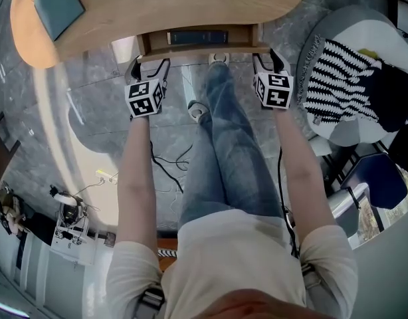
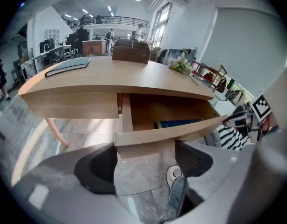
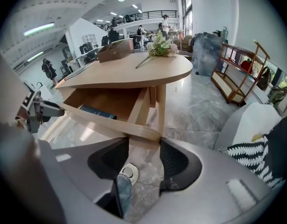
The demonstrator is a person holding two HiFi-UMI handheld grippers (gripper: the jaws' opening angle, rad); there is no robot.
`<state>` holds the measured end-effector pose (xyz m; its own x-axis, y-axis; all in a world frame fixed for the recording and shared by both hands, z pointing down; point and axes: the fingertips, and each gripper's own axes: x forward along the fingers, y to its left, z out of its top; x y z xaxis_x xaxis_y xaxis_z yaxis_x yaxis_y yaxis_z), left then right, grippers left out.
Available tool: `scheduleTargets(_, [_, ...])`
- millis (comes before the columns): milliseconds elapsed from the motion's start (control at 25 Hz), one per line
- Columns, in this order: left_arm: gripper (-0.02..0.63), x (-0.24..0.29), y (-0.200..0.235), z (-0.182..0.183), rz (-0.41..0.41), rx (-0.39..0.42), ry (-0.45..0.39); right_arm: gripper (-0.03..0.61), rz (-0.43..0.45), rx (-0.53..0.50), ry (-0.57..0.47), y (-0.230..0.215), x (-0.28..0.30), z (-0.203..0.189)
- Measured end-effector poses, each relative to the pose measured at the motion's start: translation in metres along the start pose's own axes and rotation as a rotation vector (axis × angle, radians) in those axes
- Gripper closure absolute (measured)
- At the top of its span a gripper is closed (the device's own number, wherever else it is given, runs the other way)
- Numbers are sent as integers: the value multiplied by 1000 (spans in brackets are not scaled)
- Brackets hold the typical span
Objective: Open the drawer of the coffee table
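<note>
Table (image 1: pixel 157 5) cut off by the head view's top edge, its top covering most of the drawer (image 1: pixel 204 48), book (image 1: pixel 197 37) inside only partly seen.

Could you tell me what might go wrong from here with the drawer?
1. The left gripper and right gripper each clamp only an end corner of the drawer, so either could slip off.
2. The drawer is well out already; pulled further, it may leave the table and drop, with its book, onto the foot below.
</note>
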<state>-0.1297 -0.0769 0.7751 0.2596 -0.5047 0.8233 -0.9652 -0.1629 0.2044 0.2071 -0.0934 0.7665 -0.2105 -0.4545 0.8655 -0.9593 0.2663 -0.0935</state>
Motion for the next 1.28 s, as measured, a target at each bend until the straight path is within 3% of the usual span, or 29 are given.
scheduleTargets(1280, [221, -26, -18, -75, 10, -11, 37, 370, -12, 3, 33, 11, -24, -75])
